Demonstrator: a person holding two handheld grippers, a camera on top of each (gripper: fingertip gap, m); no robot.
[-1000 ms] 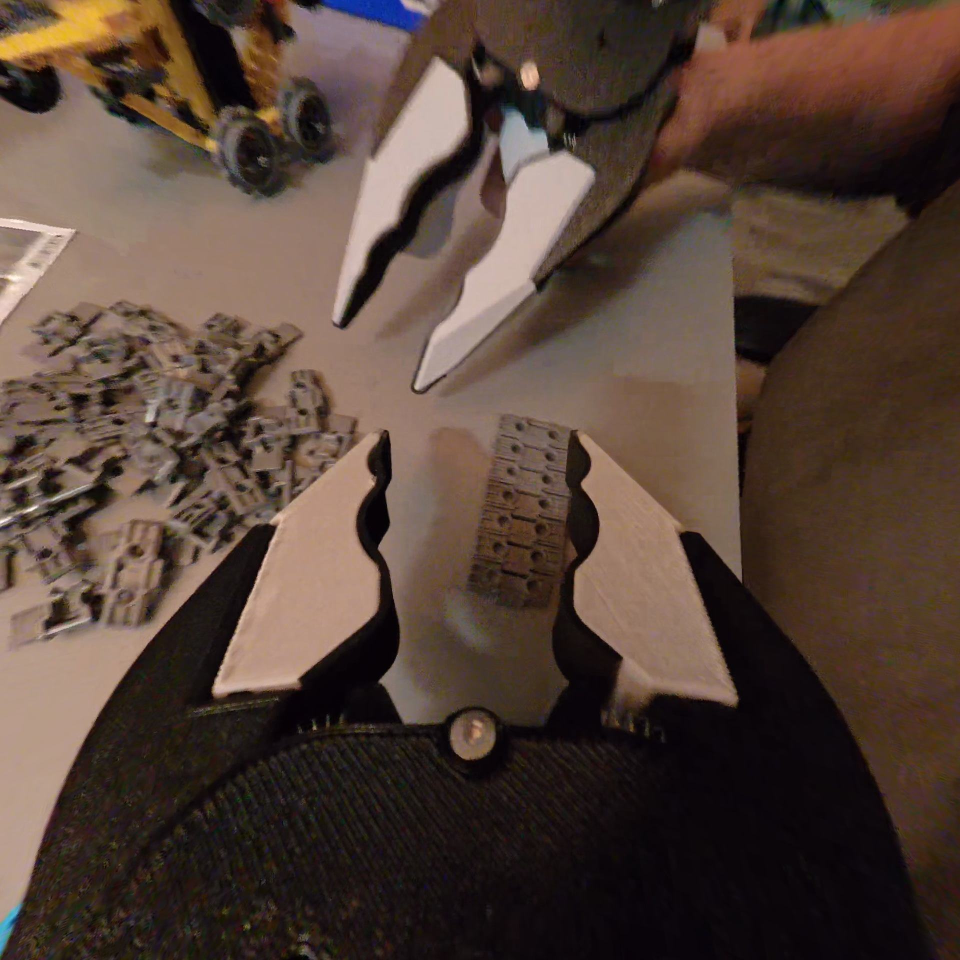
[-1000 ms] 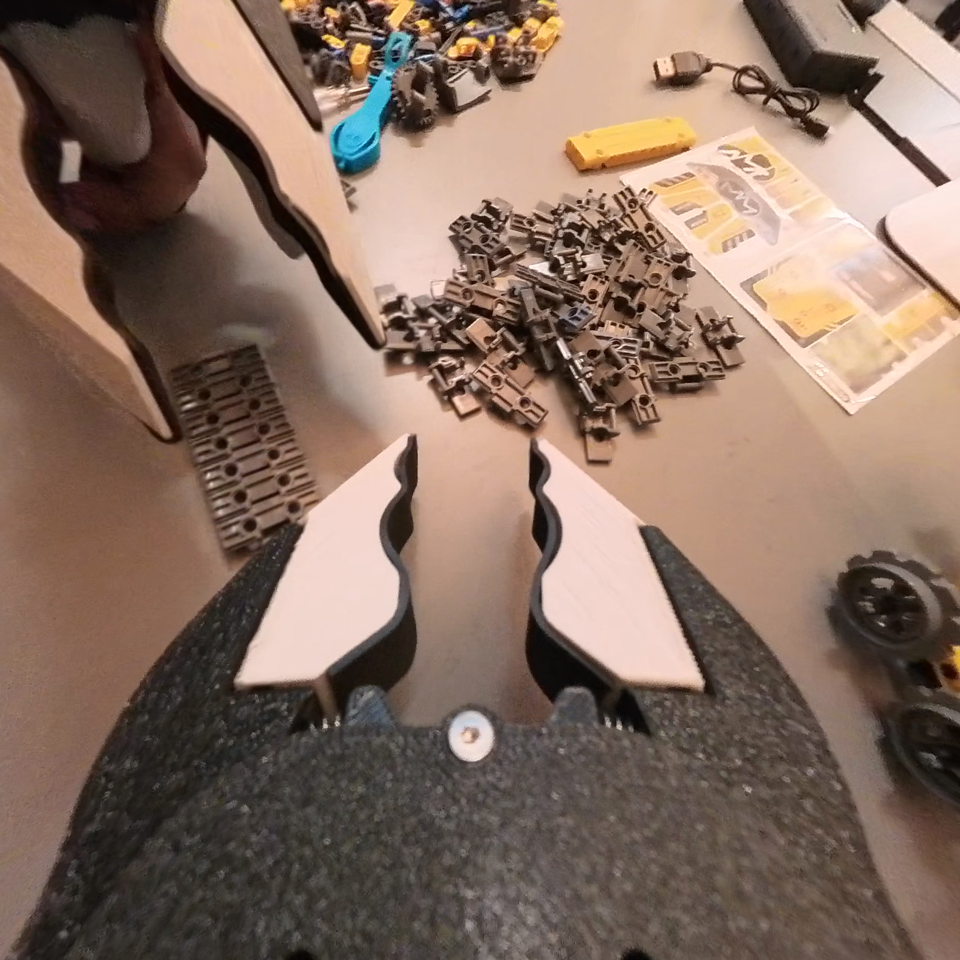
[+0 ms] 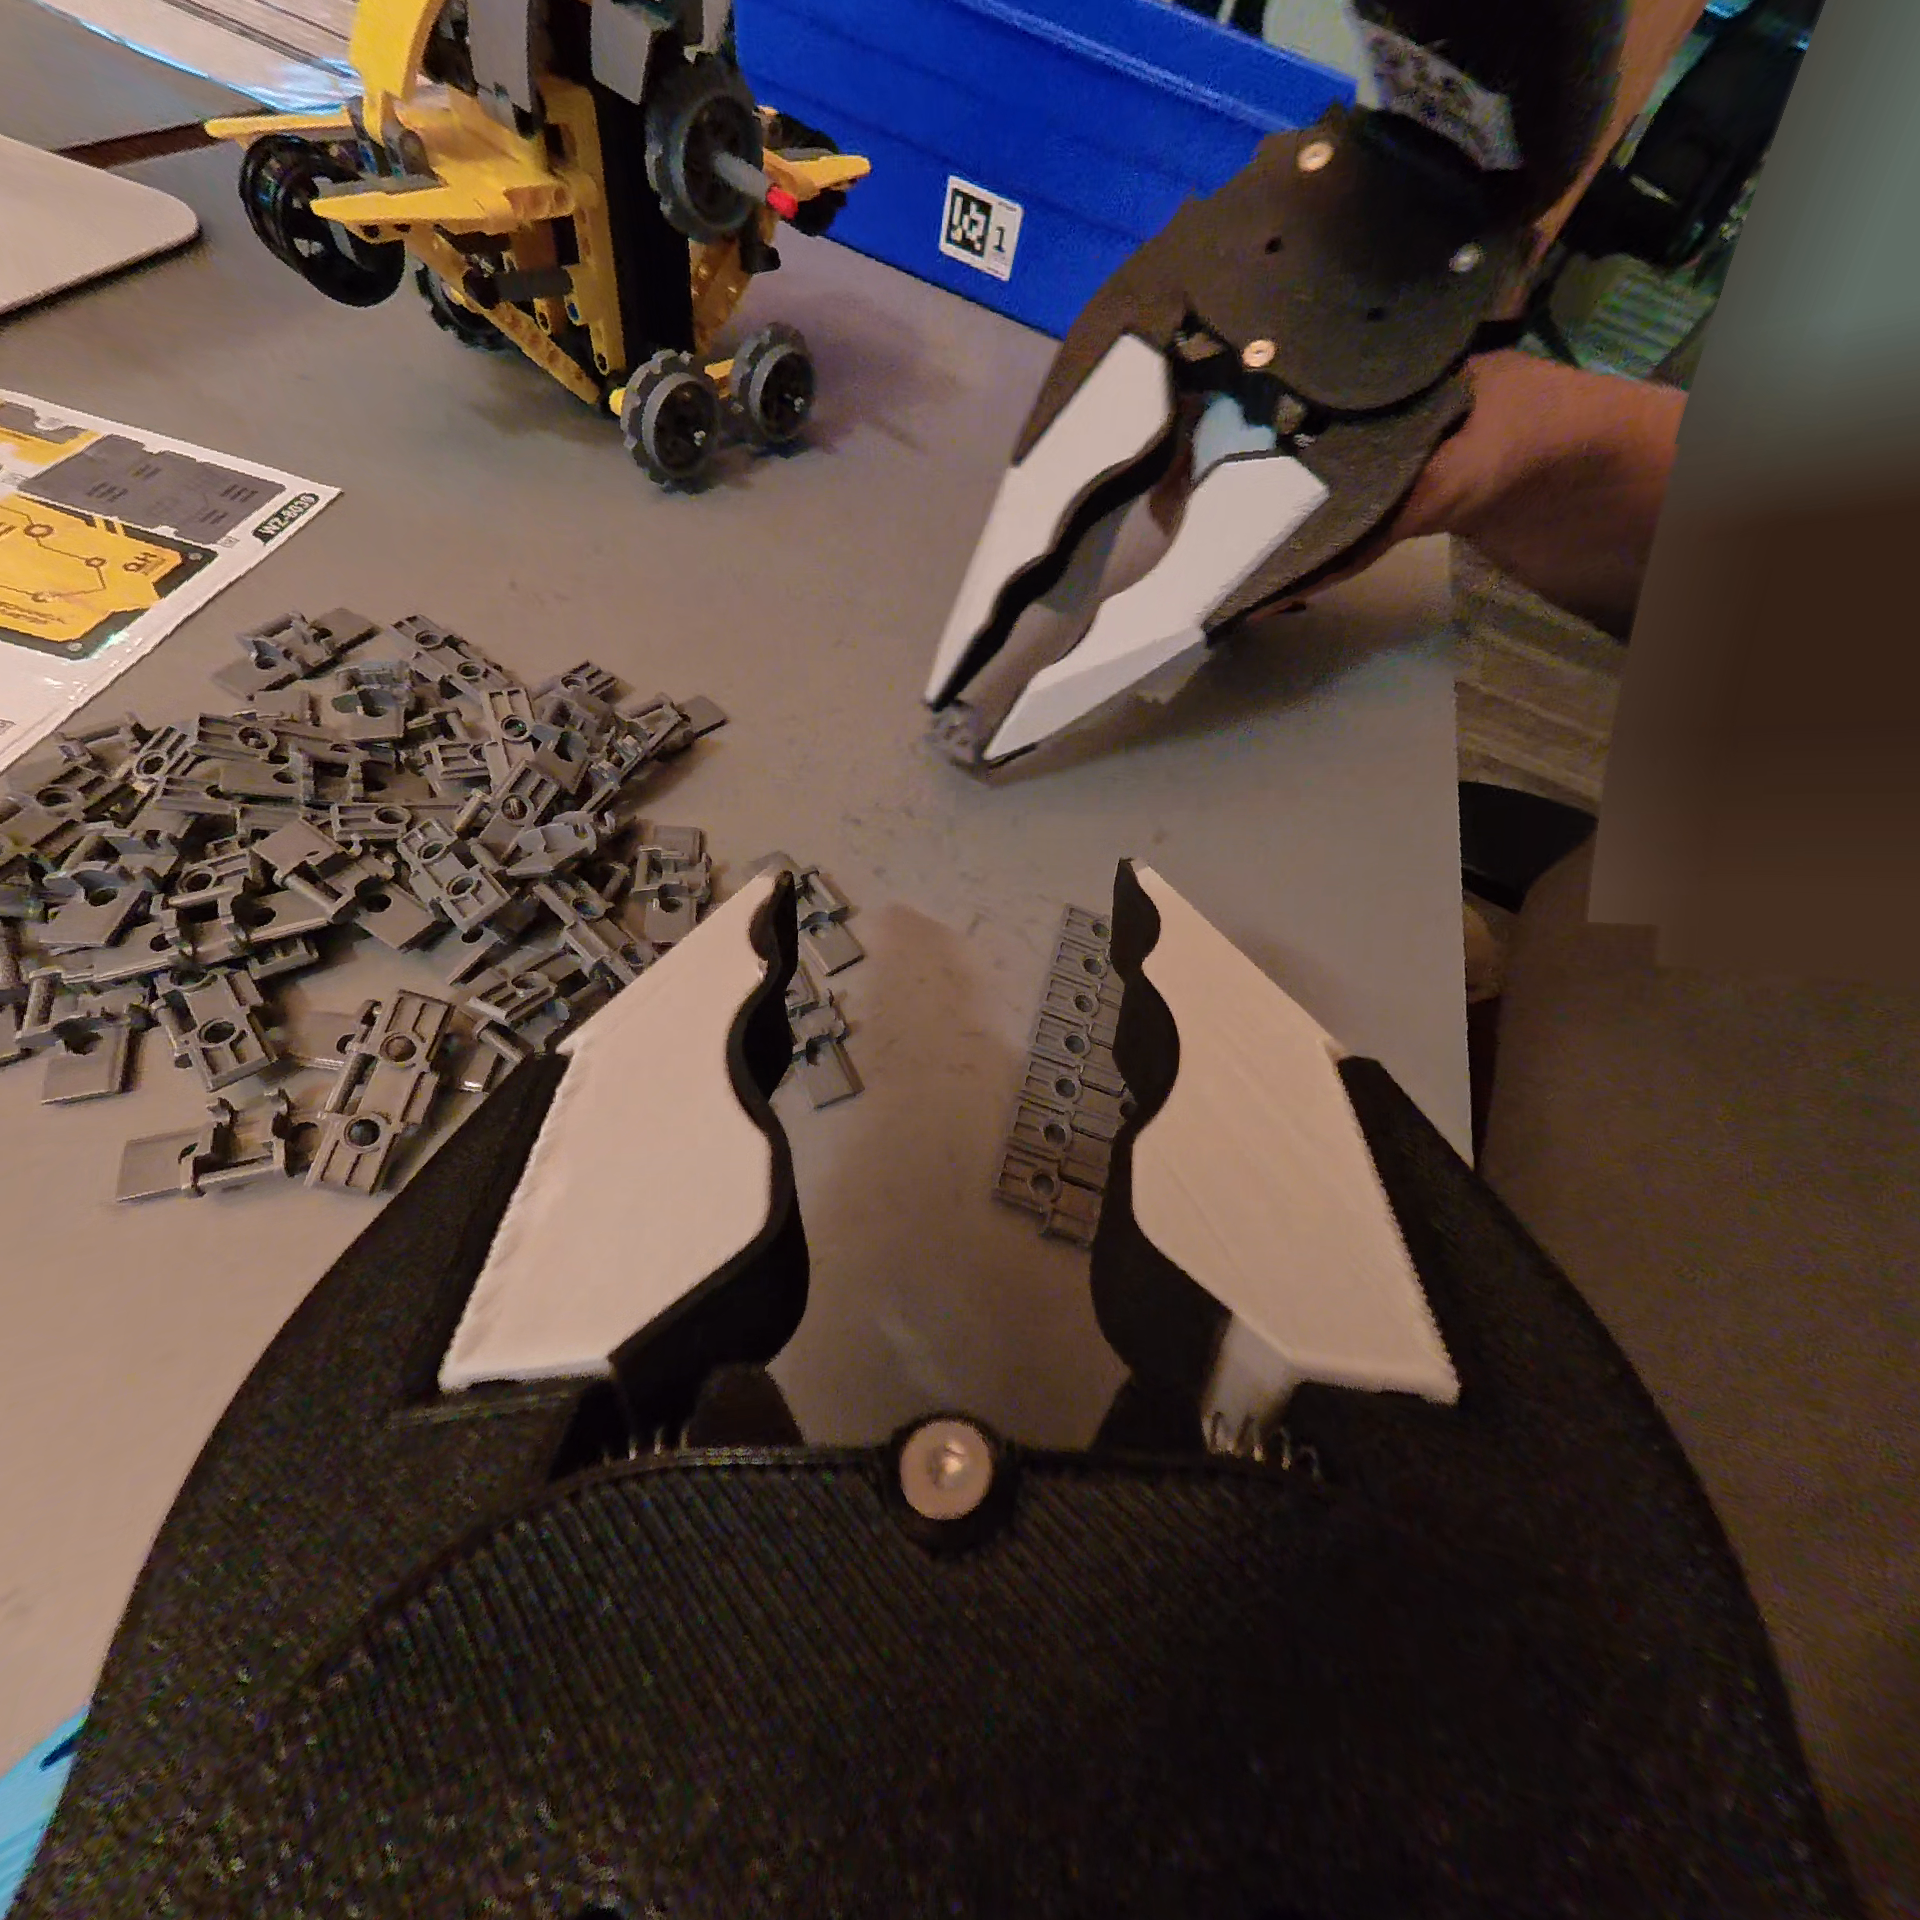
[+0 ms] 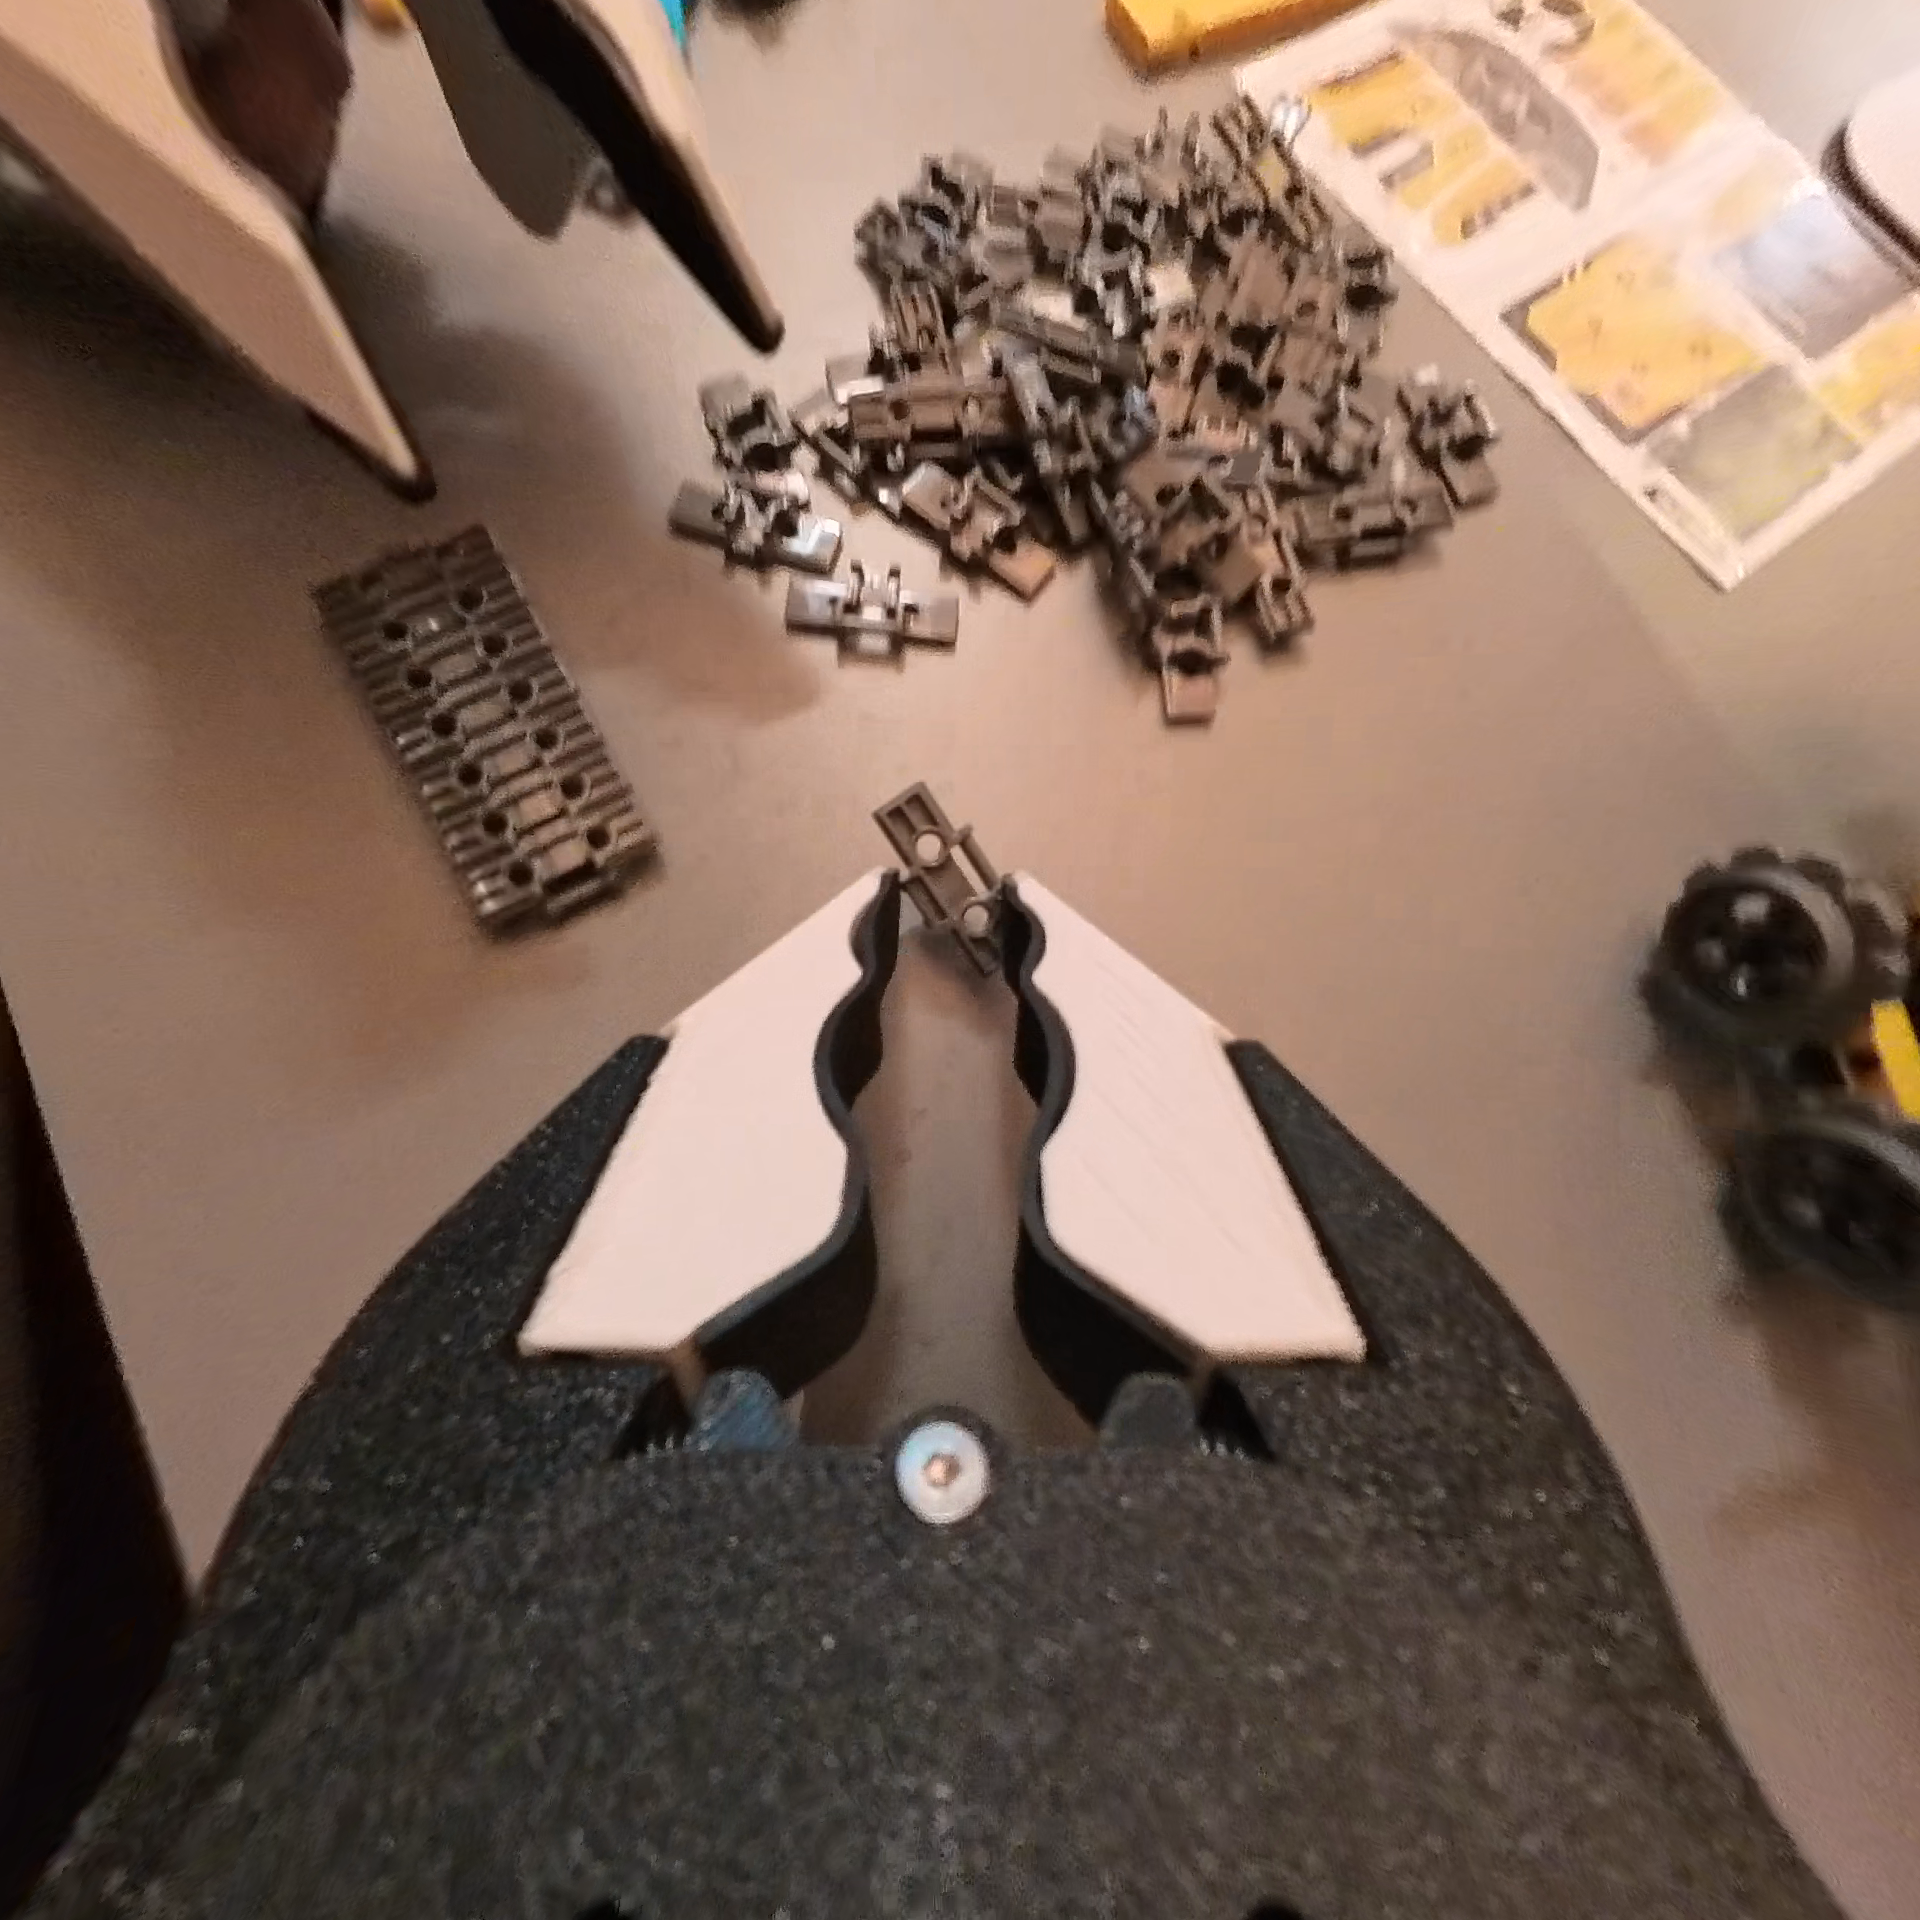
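Grey tabletop (image 3: 623,540) lies under your tongs. Your right gripper (image 4: 943,883) pinches one grey track link (image 4: 940,888); your left gripper (image 3: 956,883) gapes, assembled track strip (image 3: 1070,1070) beside its right finger.

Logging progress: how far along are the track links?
Done: one joined strip of several links lies flat on the table. In hand: the right gripper is shut on a single link; the left gripper is open, empty, beside the strip. Left: a big loose pile.
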